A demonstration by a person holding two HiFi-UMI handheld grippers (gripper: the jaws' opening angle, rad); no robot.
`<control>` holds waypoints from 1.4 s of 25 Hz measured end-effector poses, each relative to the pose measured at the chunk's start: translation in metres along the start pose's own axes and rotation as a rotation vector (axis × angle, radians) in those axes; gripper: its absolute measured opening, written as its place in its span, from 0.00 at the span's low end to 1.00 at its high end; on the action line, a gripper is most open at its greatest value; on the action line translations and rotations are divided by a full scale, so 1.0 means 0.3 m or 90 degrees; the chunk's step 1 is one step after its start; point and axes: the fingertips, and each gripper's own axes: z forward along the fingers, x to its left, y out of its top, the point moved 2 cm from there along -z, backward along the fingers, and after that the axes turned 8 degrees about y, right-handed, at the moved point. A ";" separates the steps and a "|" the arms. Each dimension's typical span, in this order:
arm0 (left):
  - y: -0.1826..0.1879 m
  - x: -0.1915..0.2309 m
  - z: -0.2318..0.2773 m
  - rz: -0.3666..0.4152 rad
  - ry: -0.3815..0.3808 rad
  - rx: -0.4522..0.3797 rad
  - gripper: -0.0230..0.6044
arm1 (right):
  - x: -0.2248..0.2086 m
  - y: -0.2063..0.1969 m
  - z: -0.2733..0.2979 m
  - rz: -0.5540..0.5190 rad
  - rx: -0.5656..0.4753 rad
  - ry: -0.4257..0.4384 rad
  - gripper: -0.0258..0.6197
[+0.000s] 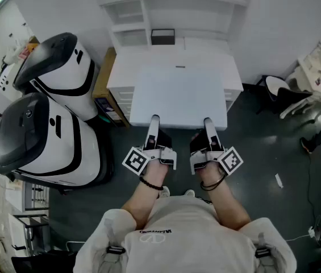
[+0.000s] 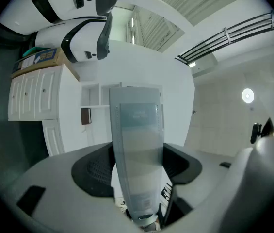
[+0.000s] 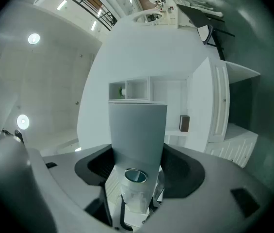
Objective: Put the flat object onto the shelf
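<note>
Holding the flat white panel (image 1: 180, 95) by its near edge, we keep the left gripper (image 1: 154, 121) at its 7 o'clock and the right gripper (image 1: 207, 121) at 5 o'clock, both jaws clamped on it. It spreads over the white drawer cabinet (image 1: 127, 67); at 12 o'clock stands the shelf unit (image 1: 132, 7) with a dark box (image 1: 163, 36).

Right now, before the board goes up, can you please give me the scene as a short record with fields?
held object: flat white board, level, over the white desk
left tongs: closed on the board's near edge
right tongs: closed on the same edge
shelf unit: behind the desk; board not yet on it
small dark box: at the foot of the shelf unit
</note>
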 end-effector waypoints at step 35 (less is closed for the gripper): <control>0.179 0.120 0.215 -0.024 0.005 0.026 0.50 | -0.133 -0.066 0.237 -0.020 -0.020 -0.017 0.51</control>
